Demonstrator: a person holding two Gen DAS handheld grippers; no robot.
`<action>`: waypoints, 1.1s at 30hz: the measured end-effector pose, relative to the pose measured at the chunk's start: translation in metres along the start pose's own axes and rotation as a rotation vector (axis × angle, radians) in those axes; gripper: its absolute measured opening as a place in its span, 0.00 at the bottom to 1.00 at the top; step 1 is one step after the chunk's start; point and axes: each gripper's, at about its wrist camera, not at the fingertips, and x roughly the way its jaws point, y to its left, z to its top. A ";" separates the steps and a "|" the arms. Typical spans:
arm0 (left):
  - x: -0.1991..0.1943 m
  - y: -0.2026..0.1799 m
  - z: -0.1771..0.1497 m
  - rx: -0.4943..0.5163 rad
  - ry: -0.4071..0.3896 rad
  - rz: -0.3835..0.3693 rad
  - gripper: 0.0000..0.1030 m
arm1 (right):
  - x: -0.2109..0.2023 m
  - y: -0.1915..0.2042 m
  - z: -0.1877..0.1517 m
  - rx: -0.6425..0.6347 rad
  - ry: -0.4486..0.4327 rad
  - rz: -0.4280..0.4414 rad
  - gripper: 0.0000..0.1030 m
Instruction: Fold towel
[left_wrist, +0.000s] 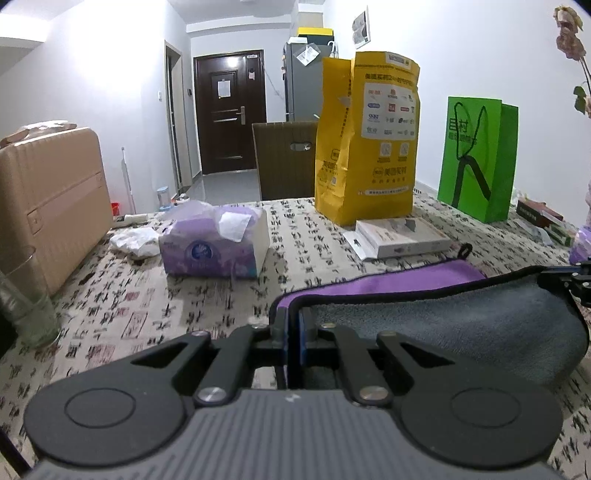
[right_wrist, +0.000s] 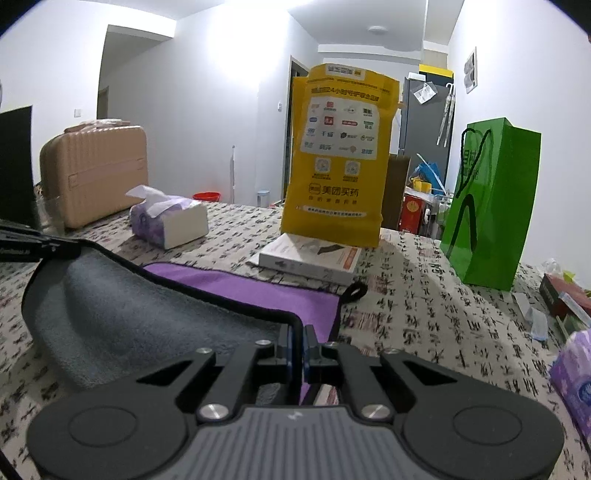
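The towel (left_wrist: 461, 325) is purple on one face and grey on the other, with a black hem. It lies on the patterned table and its near edge is lifted, so the grey side sags between the two grippers. My left gripper (left_wrist: 294, 321) is shut on the towel's near left corner. My right gripper (right_wrist: 297, 338) is shut on the towel (right_wrist: 129, 314) at its near right corner. The right gripper shows at the right edge of the left wrist view (left_wrist: 576, 280). The purple far half (right_wrist: 251, 291) lies flat, with a black hanging loop (right_wrist: 354, 290) at its far corner.
A purple tissue pack (left_wrist: 214, 243), a yellow paper bag (left_wrist: 369, 147), a white flat box (left_wrist: 402, 238) and a green bag (left_wrist: 476, 158) stand beyond the towel. A beige suitcase (left_wrist: 48, 206) and a glass (left_wrist: 26, 306) are at left. Small boxes (right_wrist: 561, 295) lie at right.
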 end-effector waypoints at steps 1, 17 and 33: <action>0.004 0.002 0.002 -0.004 0.003 -0.001 0.06 | 0.005 -0.002 0.003 0.002 -0.001 0.003 0.05; 0.085 0.025 0.034 -0.054 0.082 0.000 0.06 | 0.094 -0.030 0.039 0.047 0.054 0.029 0.05; 0.135 0.033 0.027 -0.051 0.156 0.002 0.23 | 0.138 -0.043 0.029 0.101 0.136 0.013 0.13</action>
